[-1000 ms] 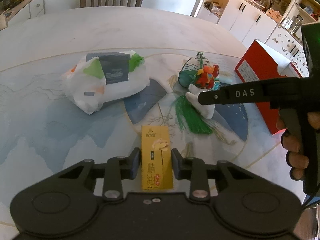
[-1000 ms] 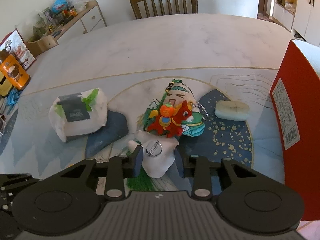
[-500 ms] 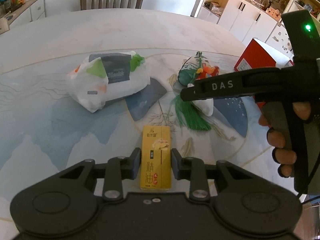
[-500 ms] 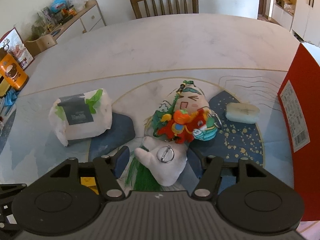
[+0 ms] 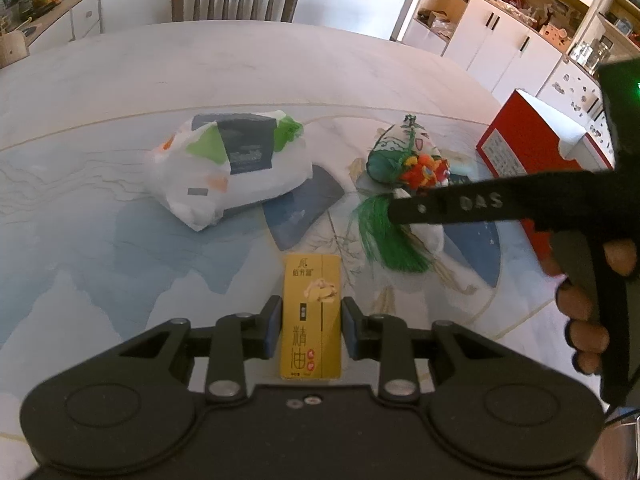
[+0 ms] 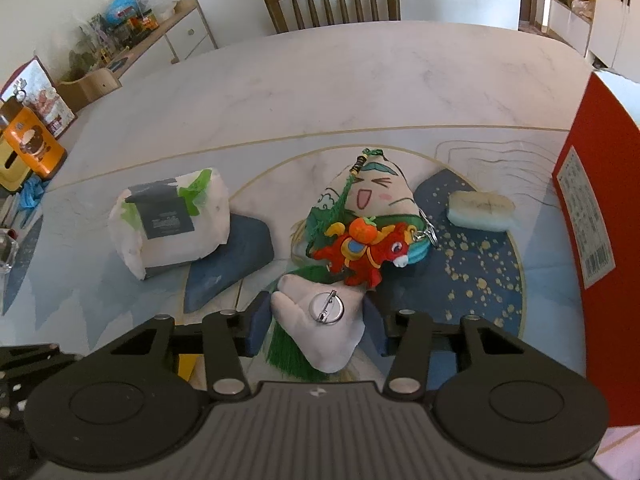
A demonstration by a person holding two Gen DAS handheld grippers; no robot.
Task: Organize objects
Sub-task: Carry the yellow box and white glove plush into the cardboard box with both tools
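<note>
The left gripper (image 5: 311, 326) had its fingers closed on a yellow carton (image 5: 312, 316), which lay flat on the desk (image 5: 240, 72) at 6 o'clock of the left wrist view. At 10 o'clock from the carton sat a white plastic bag (image 5: 230, 168). The right gripper (image 6: 316, 326) had its fingers spread either side of a white plush piece (image 6: 320, 328) carrying a round pin badge (image 6: 325, 308); whether they pressed it I cannot tell. At 12 o'clock of it lay a red horse charm (image 6: 360, 250) on a dumpling-shaped plush (image 6: 372, 200), and at 3 o'clock stood a red box (image 6: 600, 240)
</note>
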